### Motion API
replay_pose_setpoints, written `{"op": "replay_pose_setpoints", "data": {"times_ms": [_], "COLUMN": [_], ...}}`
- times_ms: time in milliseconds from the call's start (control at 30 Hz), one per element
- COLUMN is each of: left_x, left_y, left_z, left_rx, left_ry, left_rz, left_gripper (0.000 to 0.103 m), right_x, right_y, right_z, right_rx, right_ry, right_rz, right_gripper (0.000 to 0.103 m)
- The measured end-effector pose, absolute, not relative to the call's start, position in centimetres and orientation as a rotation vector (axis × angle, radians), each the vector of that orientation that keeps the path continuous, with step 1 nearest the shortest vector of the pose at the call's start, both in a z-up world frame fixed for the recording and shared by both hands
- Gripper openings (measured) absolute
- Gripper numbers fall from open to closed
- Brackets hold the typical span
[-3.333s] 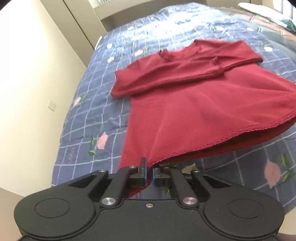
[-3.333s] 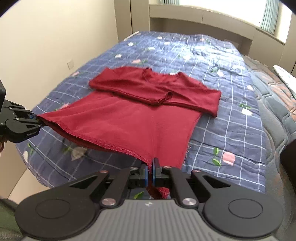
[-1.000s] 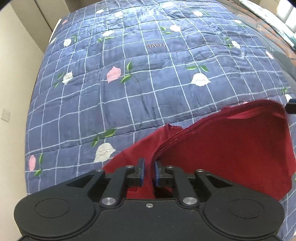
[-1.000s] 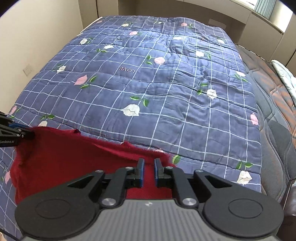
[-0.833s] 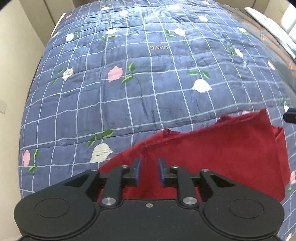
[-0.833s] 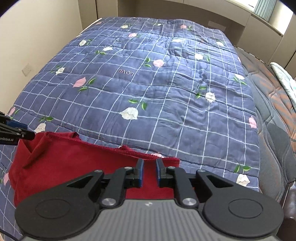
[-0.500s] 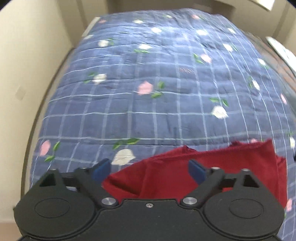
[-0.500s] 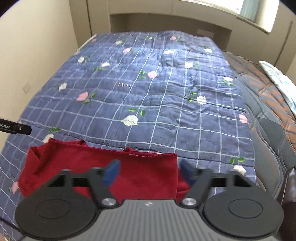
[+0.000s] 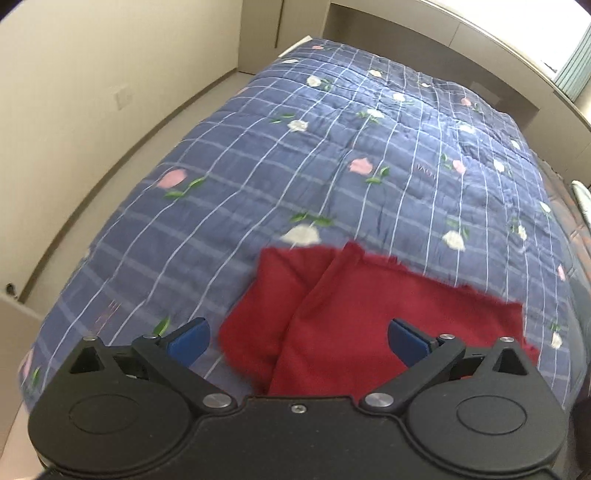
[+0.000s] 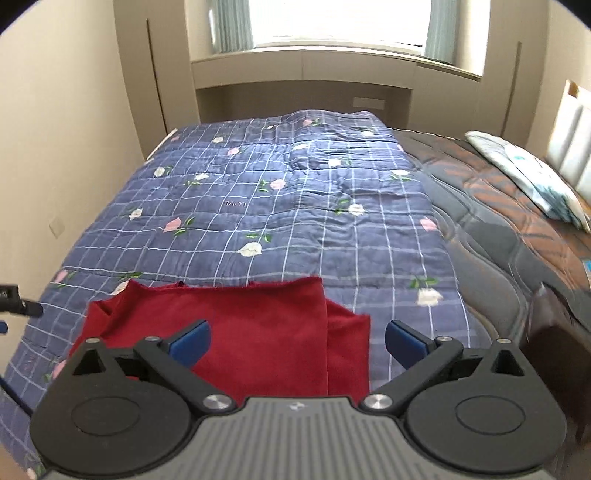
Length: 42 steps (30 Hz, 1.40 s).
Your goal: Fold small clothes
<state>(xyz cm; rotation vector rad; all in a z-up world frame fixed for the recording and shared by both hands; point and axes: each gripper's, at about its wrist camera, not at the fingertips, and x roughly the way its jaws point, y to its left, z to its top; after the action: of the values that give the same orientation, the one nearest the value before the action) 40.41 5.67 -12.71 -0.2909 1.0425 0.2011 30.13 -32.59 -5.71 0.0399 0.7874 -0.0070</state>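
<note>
The red garment (image 10: 258, 343) is lying folded on the near edge of the blue checked quilt (image 10: 295, 206), close under both cameras. Its top layer is sitting a little crooked, so a strip of the lower layer is showing along the right side in the right wrist view and along the left side in the left wrist view (image 9: 369, 325).

The left gripper (image 9: 297, 338) and the right gripper (image 10: 297, 339) are both hanging above the cloth; their jaws have just been opening and are now spread wide, with nothing pinched between the blue pads and the fabric lying free below them. I judge that the fold is just laid down and the release is the step in hand. To do it well, the grippers should be lifting straight away so that no pad is catching the hem, and then the uneven edges should be getting lined up, or a further fold across should be made if a smaller packet is wanted.

Around it, the quilt with flowers is covering the bed, and a brown patterned mattress cover (image 10: 509, 206) and a pale pillow (image 10: 528, 177) are lying well apart to the right. A beige wall (image 9: 92, 92) is running along the left, and a window (image 10: 340, 22) is standing behind the bed. Nothing is lying on the quilt near the garment; only the bed edge is close, where the cloth could be slipping down
</note>
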Motion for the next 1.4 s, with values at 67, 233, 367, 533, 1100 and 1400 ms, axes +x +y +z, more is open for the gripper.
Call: {"op": "replay_pose_setpoints", "data": {"times_ms": [67, 233, 367, 533, 1100, 1400], "left_x": [38.1, 32.2, 27.6, 24.5, 23.5, 27.0], "left_y": [4.9, 2.8, 0.8, -1.5, -1.1, 4.5], "left_z": [-12.5, -12.1, -12.4, -13.5, -14.1, -16.4], "left_rx": [-0.284, -0.354, -0.435, -0.476, -0.447, -0.548], "left_ry": [1.050, 1.091, 1.134, 1.187, 1.259, 1.300], "left_rz": [0.214, 0.191, 0.182, 0.180, 0.189, 0.223], "left_gripper": [0.102, 0.102, 0.102, 0.102, 0.102, 0.102], "right_x": [27.5, 21.7, 17.9, 15.4, 15.8, 20.6], "right_y": [-32.9, -33.3, -34.0, -34.8, -33.5, -27.3], "right_z": [-5.4, -4.9, -4.8, -4.9, -6.1, -7.4], "right_rx": [0.031, 0.017, 0.006, 0.008, 0.017, -0.068], "right_ry": [0.790, 0.798, 0.794, 0.810, 0.879, 0.933], "right_rz": [0.003, 0.025, 0.043, 0.043, 0.017, 0.057], "right_gripper": [0.103, 0.103, 0.103, 0.103, 0.103, 0.103]}}
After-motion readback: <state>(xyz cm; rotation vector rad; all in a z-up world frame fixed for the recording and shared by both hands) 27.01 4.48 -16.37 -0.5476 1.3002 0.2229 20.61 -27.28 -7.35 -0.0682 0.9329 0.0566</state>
